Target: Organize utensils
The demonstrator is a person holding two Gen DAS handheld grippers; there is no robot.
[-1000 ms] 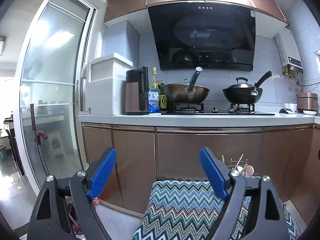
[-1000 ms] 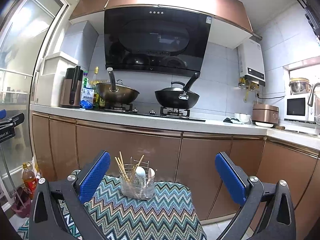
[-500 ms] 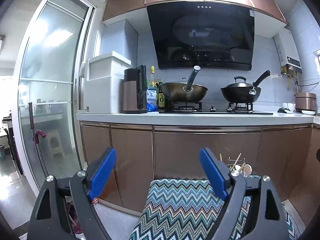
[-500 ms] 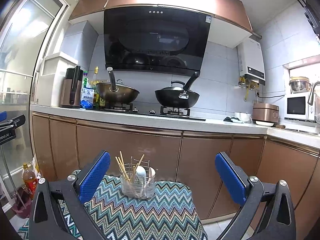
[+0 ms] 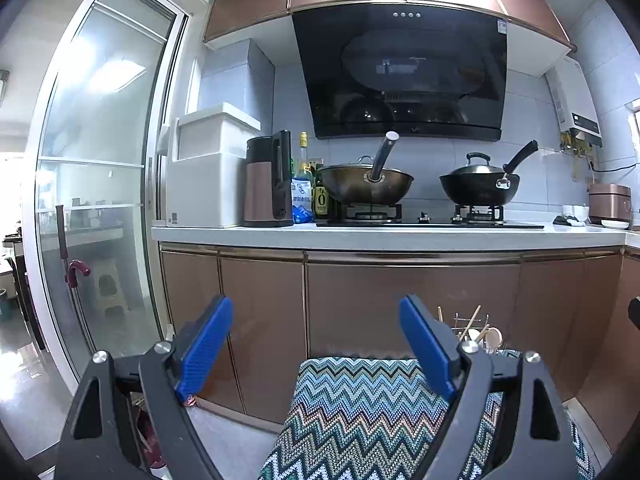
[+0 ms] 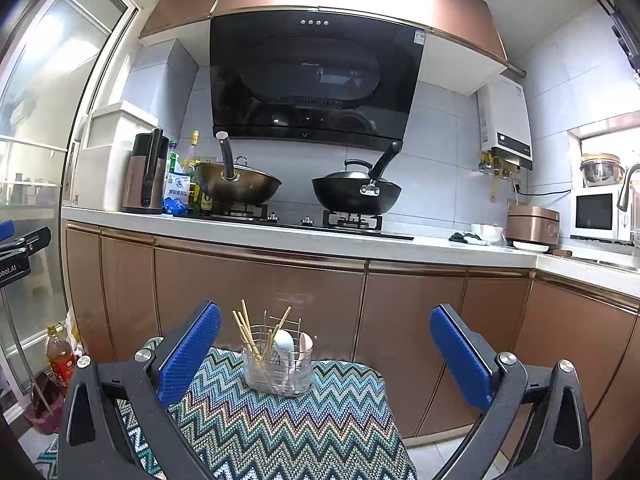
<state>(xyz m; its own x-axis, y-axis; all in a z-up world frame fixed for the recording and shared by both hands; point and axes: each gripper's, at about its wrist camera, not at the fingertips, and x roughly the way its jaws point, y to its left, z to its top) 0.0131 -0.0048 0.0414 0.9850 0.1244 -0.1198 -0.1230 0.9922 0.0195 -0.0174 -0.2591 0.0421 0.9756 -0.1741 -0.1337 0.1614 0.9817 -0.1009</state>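
Observation:
A clear utensil holder stands at the far edge of a zigzag-patterned cloth surface. It holds several wooden chopsticks and white spoons. The holder also shows in the left wrist view, partly hidden behind the right finger. My right gripper is open and empty, held back from the holder, which sits between its fingers in view. My left gripper is open and empty, to the left of the holder.
Brown cabinet fronts stand just behind the cloth surface. The counter above carries two woks, bottles, a kettle and a rice cooker. A glass sliding door is at the left. An oil bottle stands on the floor.
Both views have shifted only slightly. The left view has drifted a little, so the holder sits marginally lower and closer to the right finger. Both grippers stay open.

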